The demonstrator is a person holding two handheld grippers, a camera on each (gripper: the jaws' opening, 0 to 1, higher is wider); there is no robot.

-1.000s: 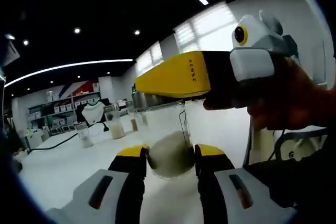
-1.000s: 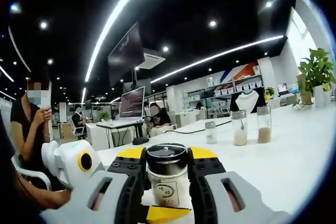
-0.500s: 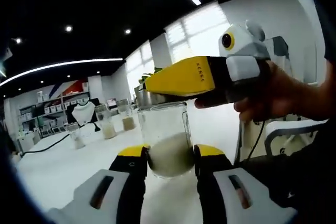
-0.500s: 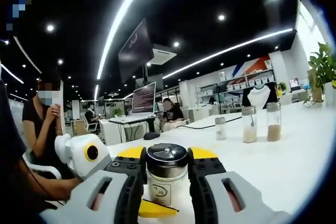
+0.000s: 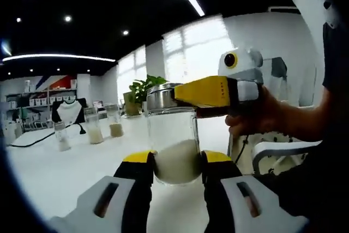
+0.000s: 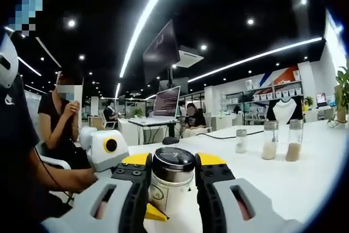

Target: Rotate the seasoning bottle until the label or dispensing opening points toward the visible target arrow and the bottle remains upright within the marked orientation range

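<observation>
A clear glass seasoning bottle point(image 5: 173, 145) with white powder in its lower half stands upright on the white table point(image 5: 65, 173). My left gripper point(image 5: 174, 159) is shut on its body. From the right, my right gripper point(image 5: 210, 92) reaches in and clamps the steel lid point(image 5: 159, 96). In the right gripper view the same lid point(image 6: 173, 158) sits between the jaws of my right gripper point(image 6: 172, 163). The bottle's label point(image 6: 158, 191) is turned to the left side. A yellow jaw tip of the left gripper point(image 6: 154, 214) shows low beside the bottle.
Three small jars point(image 5: 95, 130) stand farther back on the table, also seen as jars point(image 6: 268, 140) in the right gripper view. A potted plant point(image 5: 142, 87) stands behind the bottle. A person point(image 6: 62, 121) sits at the left, near a desk with a monitor point(image 6: 167, 102).
The label has turned from facing the right gripper's camera toward its left. Both views have swung round the bottle, and both grips have stayed shut.
</observation>
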